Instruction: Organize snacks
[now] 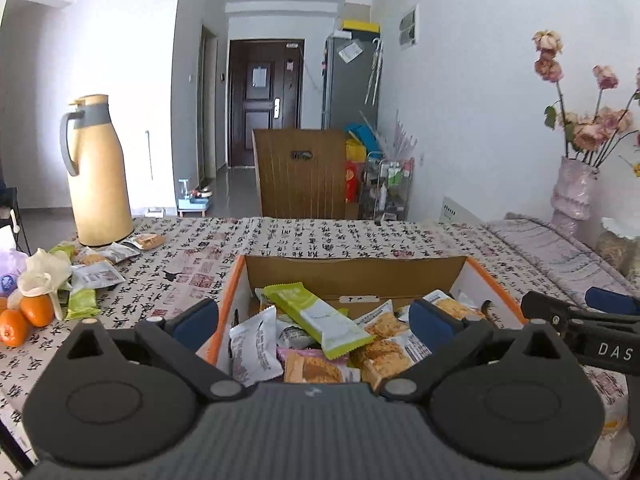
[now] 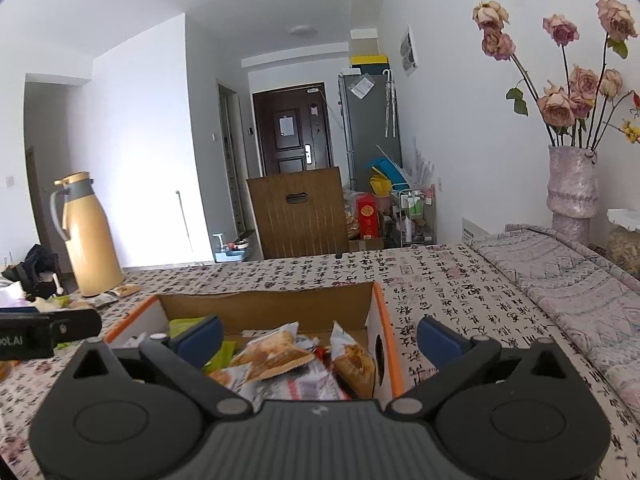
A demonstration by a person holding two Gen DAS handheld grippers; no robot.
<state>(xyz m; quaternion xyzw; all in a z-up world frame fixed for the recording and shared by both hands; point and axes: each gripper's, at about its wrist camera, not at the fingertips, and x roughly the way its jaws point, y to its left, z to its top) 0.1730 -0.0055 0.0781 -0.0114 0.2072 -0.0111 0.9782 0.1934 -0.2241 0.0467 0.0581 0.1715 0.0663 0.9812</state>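
Observation:
An open cardboard box [image 1: 352, 272] with orange edges stands on the patterned tablecloth and holds several wrapped snacks, a green bar [image 1: 320, 320] lying on top. My left gripper [image 1: 314, 318] is open and empty just above the box's near side. My right gripper [image 2: 320, 338] is open and empty over the box's right wall [image 2: 386, 344]; biscuit packets [image 2: 272, 354] lie between its fingers. Loose snack packets [image 1: 96, 272] lie on the table at the left by the flask. The right gripper's tip shows in the left wrist view [image 1: 584, 312].
A tall yellow thermos flask [image 1: 98, 172] stands at the table's back left. Oranges [image 1: 28, 316] and a tissue lie at the left edge. A vase of dried roses [image 2: 572, 184] stands at the right on a folded cloth. A wooden chair back [image 1: 300, 172] is behind the table.

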